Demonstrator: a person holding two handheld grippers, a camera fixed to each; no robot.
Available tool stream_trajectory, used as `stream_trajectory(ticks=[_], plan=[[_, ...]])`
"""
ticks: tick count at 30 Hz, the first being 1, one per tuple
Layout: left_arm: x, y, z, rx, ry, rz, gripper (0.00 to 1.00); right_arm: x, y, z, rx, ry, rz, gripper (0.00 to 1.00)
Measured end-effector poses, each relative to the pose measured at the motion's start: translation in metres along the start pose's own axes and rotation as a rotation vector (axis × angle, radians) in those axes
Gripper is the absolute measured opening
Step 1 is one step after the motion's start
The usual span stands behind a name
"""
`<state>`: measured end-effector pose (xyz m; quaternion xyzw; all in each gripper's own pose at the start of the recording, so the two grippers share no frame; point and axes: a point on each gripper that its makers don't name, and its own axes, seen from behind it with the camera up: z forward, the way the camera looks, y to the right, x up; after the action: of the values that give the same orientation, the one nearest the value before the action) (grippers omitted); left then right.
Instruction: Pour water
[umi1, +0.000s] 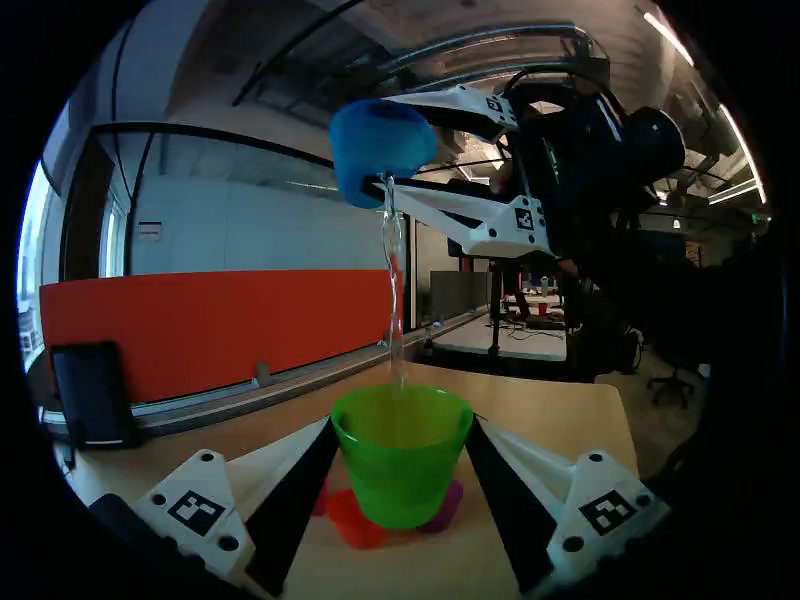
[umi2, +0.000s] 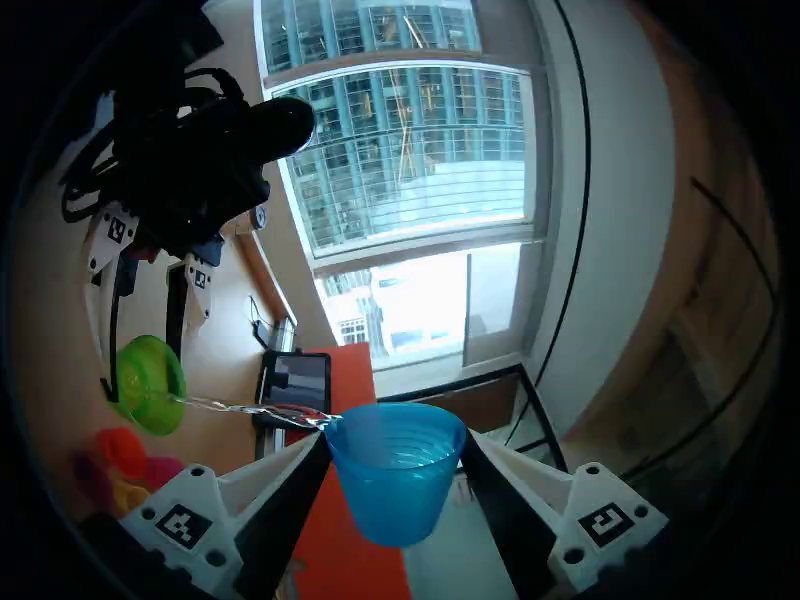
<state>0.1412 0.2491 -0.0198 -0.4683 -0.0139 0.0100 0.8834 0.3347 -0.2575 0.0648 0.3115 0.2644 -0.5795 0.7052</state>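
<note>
Water streams from a tipped blue cup into a green cup over the wooden worktop.

The left gripper (umi1: 400, 432) has its fingers pinching the green cup (umi1: 402, 470) by its sides, upright with its mouth under the stream. I cannot tell whether this cup rests on the worktop (umi1: 560, 410) or hangs just above it. The right gripper (umi2: 395, 445) has its fingers clamped on the blue cup (umi2: 395, 490), held high above the green one and tilted toward it. A thin stream of water (umi1: 394, 290) falls from its lip into the green cup. Small red, orange and purple cups (umi1: 352, 520) lie on the near part of the worktop, just beneath the green cup. An orange panel (umi1: 200, 320) runs along the worktop's far left edge.
</note>
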Motion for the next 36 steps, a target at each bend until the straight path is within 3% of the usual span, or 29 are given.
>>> stream_trajectory(ticks=[36], plan=[[0.001,-0.005,0.003,0.005,-0.002,0.005,0.87,0.009,0.0,0.012,0.008,0.002,-0.194,0.92]])
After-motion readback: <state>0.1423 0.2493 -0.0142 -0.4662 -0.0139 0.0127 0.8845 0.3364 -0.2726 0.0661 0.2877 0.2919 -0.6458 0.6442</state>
